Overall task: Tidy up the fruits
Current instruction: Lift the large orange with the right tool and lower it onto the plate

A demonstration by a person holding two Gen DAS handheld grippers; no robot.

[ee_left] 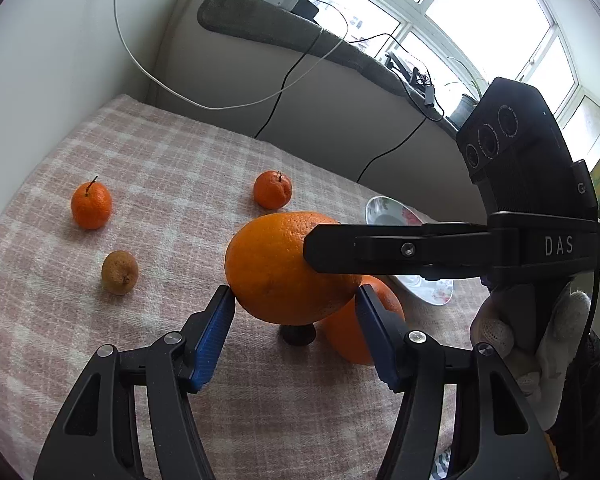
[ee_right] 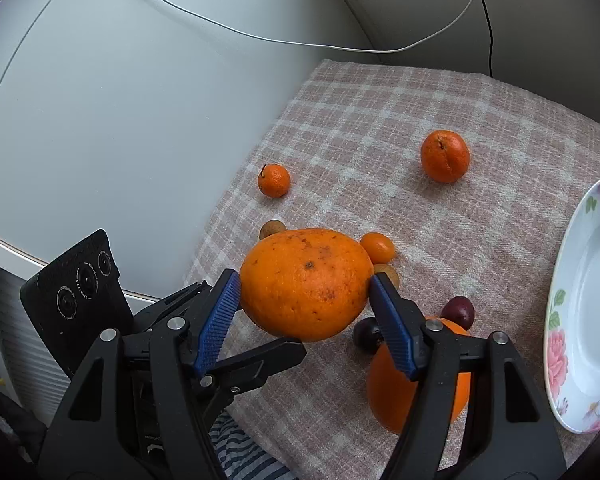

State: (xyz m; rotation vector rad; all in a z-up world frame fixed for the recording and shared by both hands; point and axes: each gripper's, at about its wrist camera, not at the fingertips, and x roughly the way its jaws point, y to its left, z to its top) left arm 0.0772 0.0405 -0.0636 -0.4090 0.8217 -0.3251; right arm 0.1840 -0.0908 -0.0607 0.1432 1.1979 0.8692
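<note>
Resting empty on cloth: plate (ee_right: 592,304)

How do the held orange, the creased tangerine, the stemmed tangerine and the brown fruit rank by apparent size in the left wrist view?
1. Held orange, nearest the camera.
2. Creased tangerine and stemmed tangerine: alike.
3. Brown fruit.

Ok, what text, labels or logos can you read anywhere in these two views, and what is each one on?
"DAS": white letters on the black body of the right gripper, seen from the left wrist view.
"C": a partial white mark on the black camera unit above it; the rest is cut off.
Lens ring lettering on that unit: too small to read.
Nothing else legible.
</note>
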